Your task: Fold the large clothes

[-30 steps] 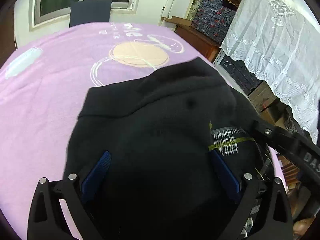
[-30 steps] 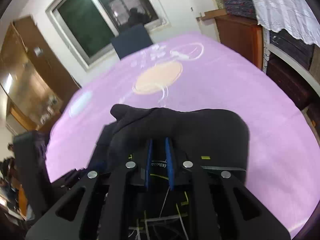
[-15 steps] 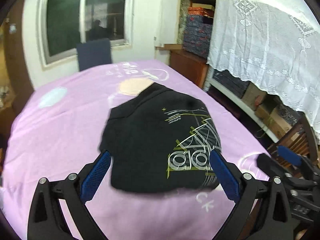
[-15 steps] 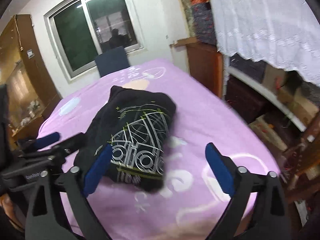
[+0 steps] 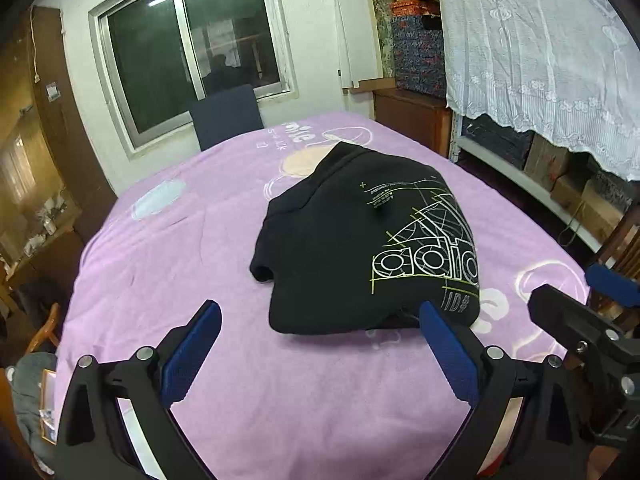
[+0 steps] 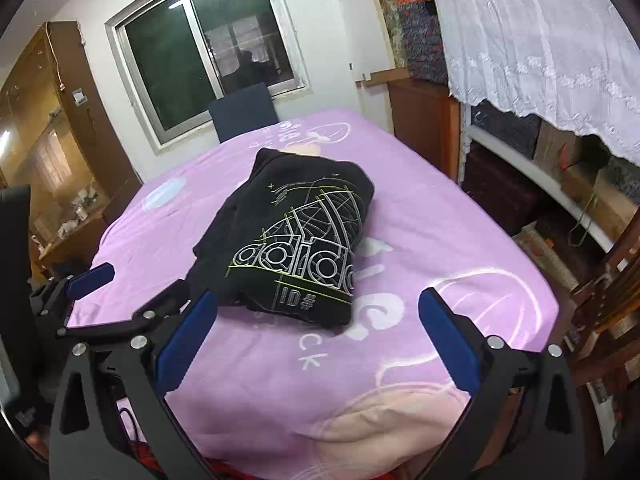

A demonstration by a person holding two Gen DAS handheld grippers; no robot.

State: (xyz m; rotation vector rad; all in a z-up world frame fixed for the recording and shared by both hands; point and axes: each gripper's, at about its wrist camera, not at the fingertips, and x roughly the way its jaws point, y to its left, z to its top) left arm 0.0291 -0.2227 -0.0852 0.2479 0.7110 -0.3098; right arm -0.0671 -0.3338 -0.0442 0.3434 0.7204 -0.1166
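Note:
A black garment [image 5: 344,240] with a white and yellow printed logo lies folded in a compact bundle on the purple cloth-covered table [image 5: 160,260]. My left gripper [image 5: 320,312] hovers just short of its near edge, open, with nothing pressed between its blue pads. In the right wrist view the garment [image 6: 288,232] sits ahead and slightly left. My right gripper [image 6: 318,296] has its jaws opening wide, with only the garment's near corner showing between them, untouched. Each gripper shows in the other's view: the right gripper [image 5: 600,292] at the right edge, the left gripper [image 6: 92,276] at the left.
A dark blue chair [image 5: 226,116] stands at the table's far end under a window [image 5: 192,48]. A wooden cabinet [image 6: 52,128] lines the left wall. Shelves with boxes [image 5: 560,176] under a lace curtain run along the right, with a wooden chair [image 6: 612,280] near the table corner.
Both grippers have drawn back and up from the garment. The right gripper, shut a second ago, has opened wide. The garment now lies folded on the table, free of both.

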